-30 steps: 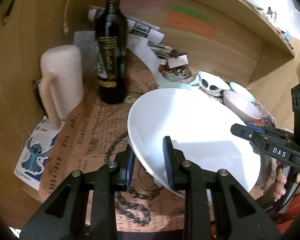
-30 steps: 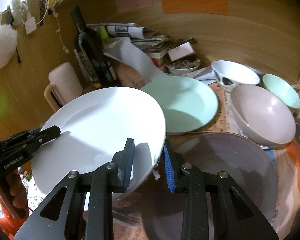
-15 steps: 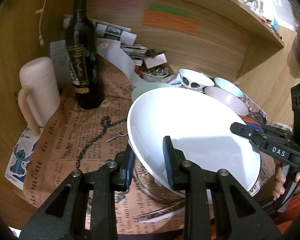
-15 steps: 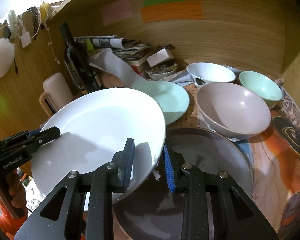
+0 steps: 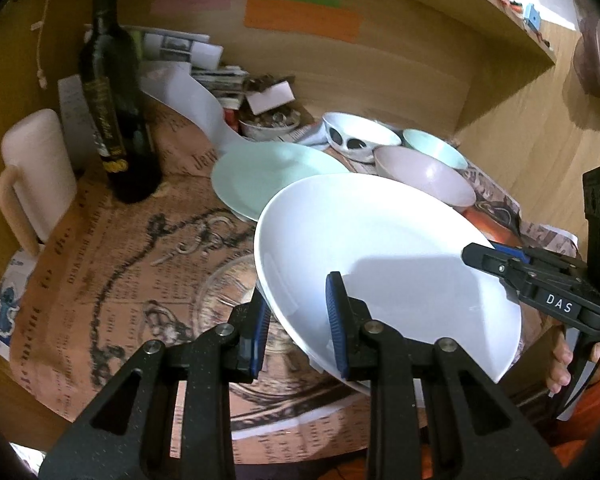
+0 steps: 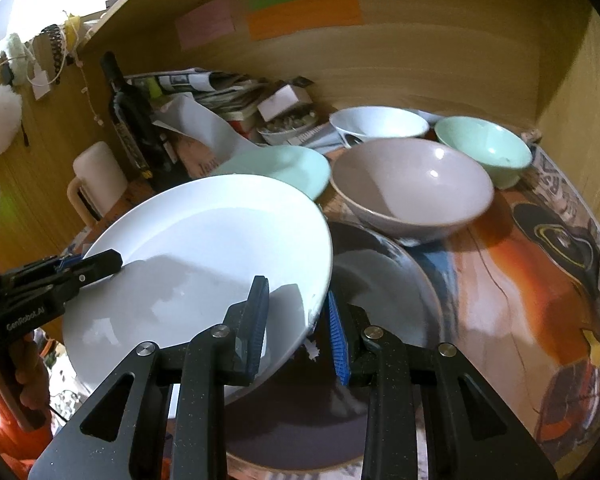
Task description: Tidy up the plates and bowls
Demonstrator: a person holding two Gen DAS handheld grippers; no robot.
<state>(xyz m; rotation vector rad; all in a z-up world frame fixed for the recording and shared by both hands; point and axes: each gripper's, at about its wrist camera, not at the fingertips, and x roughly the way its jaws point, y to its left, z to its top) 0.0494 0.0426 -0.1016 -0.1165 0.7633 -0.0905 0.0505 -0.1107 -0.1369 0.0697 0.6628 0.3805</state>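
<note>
Both grippers hold one large white plate [image 5: 380, 252], also in the right wrist view [image 6: 204, 252], tilted above the table. My left gripper [image 5: 296, 320] is shut on its left rim; my right gripper [image 6: 296, 316] is shut on its right rim. A grey-brown plate [image 6: 380, 304] lies under it on the right, and a clear glass plate [image 5: 224, 300] under it on the left. Behind stand a mint plate [image 5: 268, 172], a pinkish-grey bowl [image 6: 412, 184], a mint bowl [image 6: 484, 148] and a white patterned bowl [image 5: 360, 136].
A dark wine bottle [image 5: 112, 100] and a cream mug [image 5: 36, 172] stand at the left. Newspapers and a small dish of clutter [image 5: 268, 120] lie at the back. Wooden walls [image 6: 420, 60] close the back and right. Printed paper [image 5: 112, 264] covers the table.
Both grippers carried the white plate to the right and slightly back. The mint plate is now uncovered behind it. The bowls look closer.
</note>
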